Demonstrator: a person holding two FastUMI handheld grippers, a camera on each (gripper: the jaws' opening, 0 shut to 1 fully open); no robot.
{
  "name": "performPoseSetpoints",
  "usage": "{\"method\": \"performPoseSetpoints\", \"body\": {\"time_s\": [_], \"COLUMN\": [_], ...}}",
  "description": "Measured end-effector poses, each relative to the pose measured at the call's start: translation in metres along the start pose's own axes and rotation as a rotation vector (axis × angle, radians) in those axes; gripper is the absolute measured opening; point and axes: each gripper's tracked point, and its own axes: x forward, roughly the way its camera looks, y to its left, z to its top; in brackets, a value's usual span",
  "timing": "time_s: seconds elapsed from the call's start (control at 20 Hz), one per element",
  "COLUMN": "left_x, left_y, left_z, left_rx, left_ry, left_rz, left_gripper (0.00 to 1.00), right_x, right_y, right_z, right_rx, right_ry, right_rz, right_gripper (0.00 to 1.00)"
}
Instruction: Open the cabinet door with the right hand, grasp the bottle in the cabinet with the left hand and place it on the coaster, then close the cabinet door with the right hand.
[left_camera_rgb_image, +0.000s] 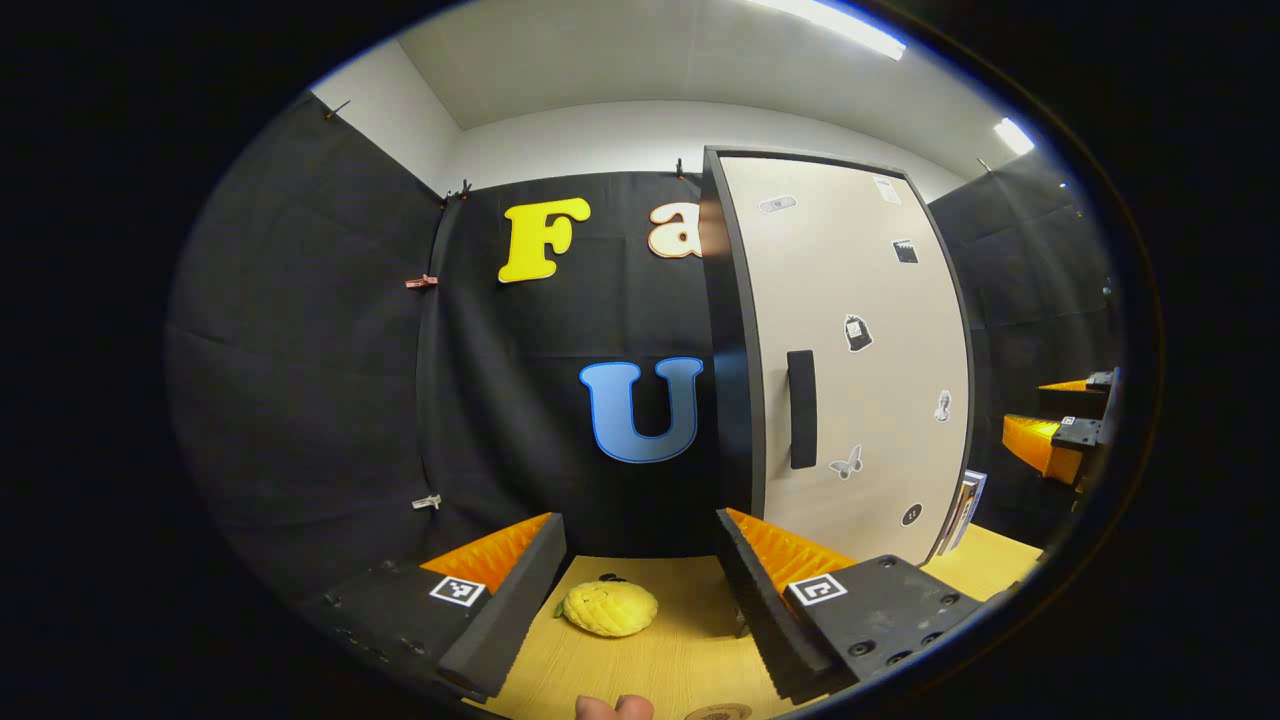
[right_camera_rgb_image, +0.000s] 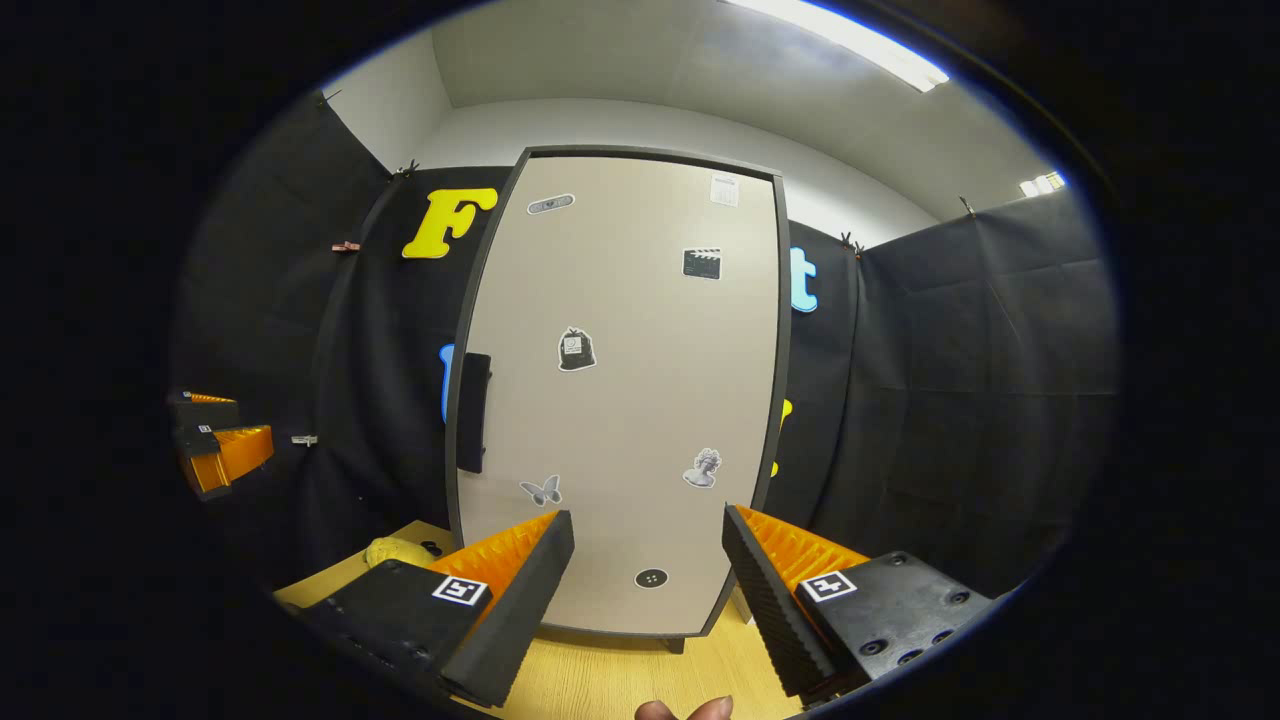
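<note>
the left tongs (left_camera_rgb_image: 640, 600) are held level and face the booth wall, with the cabinet (left_camera_rgb_image: 850, 350) off at 2 o'clock. they are spread wide and hold nothing. between the fingers, on the wooden table (left_camera_rgb_image: 680, 660), lies a yellow lemon-shaped toy (left_camera_rgb_image: 610, 608), apart from both fingers. a fingertip (left_camera_rgb_image: 612, 708) of the holding hand shows at 6 o'clock, and beside it, at the bottom edge, is part of a round coaster (left_camera_rgb_image: 718, 712). the right tongs (left_camera_rgb_image: 1062, 430) show far out at 3 o'clock, past the cabinet's right side.

the right tongs (right_camera_rgb_image: 648, 590) point straight at the cabinet door (right_camera_rgb_image: 620, 400), which is shut, so the bottle inside is hidden. these tongs are also spread wide and empty, both fingers short of the door face. the dark handle (right_camera_rgb_image: 472, 412) sits on the door's left edge, at about 10 o'clock from the tongs. stickers dot the door, among them a butterfly sticker (right_camera_rgb_image: 541, 490). the left tongs (right_camera_rgb_image: 215, 445) appear at 9 o'clock, well apart, and the toy (right_camera_rgb_image: 392, 552) peeks out behind the left finger.
</note>
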Motion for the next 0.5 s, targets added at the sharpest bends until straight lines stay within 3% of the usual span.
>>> {"method": "performPoseSetpoints", "body": {"time_s": [0.5], "left_x": [0.0], "left_y": [0.006], "left_z": [-0.005], "left_rx": [0.019], "left_ry": [0.006], "left_rz": [-0.007], "left_gripper": [0.94], "right_x": [0.019], "right_y": [0.03], "right_z": [-0.005], "right_rx": [0.047], "right_ry": [0.011], "right_rz": [0.047], "right_gripper": [0.97]}}
